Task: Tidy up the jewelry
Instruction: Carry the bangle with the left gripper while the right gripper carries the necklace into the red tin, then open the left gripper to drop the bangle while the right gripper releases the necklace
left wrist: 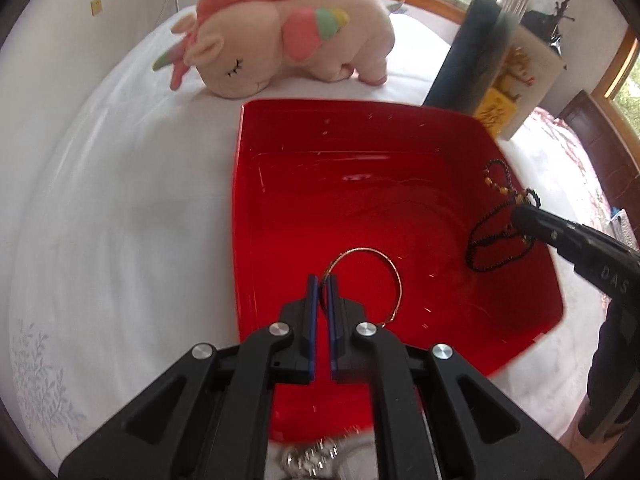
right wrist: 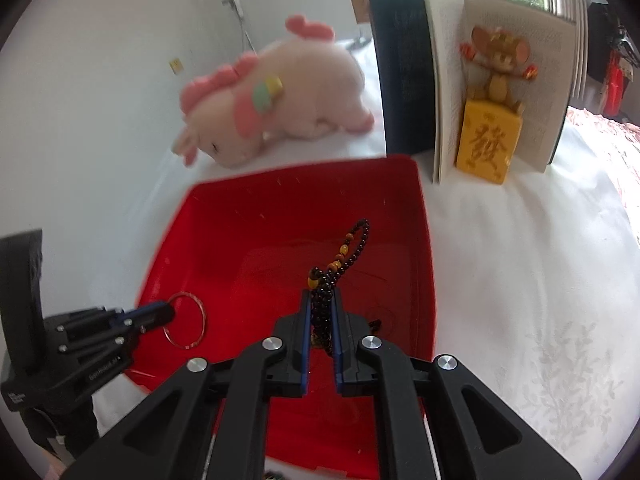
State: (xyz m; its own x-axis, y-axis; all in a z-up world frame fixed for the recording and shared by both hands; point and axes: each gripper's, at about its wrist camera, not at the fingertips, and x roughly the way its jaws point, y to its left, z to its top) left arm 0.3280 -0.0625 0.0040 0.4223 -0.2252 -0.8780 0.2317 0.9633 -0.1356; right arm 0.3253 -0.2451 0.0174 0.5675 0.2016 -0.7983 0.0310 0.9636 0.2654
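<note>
Both grippers are hanging over the red bin (left wrist: 280, 208) on the white bedspread (left wrist: 120, 200). The left gripper (left wrist: 323, 280) is pinching a thin gold bangle (left wrist: 394, 276) at its rim, jaws nearly closed on it, the ring dangling above the bin's floor. The right gripper (right wrist: 321, 296) is clamping a dark beaded necklace (right wrist: 352, 248) with amber beads, jaws closed tight on the strand; one loop is sticking up past the fingertips and the rest is drooping into the bin's right side. A pink plush unicorn (left wrist: 288, 40) is lying behind the bin, and an open book (right wrist: 500, 80) with a gold mouse figurine (right wrist: 490, 120) is standing beside it.
</note>
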